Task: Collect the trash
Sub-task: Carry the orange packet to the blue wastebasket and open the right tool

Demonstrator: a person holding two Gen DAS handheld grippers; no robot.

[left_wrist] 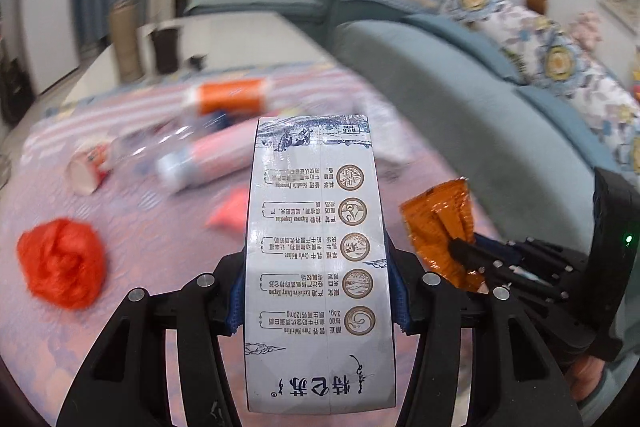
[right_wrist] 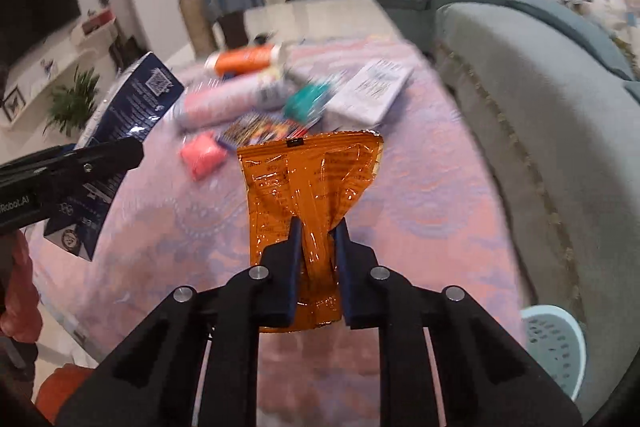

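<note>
Pink tablecloth (right_wrist: 420,187) below, the left gripper (left_wrist: 318,267) clamps a milk carton (left_wrist: 316,247) while the right gripper (right_wrist: 318,231) pinches an orange wrapper (right_wrist: 308,179); keeping both squeezed until over the basket (right_wrist: 556,347) at four o'clock seems wise.

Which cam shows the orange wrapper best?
Right wrist: the orange wrapper sits centred and nearly whole, pinched between the right gripper fingers. The left wrist view catches only a crumpled side view at the frame's right, partly behind the milk carton.
</note>
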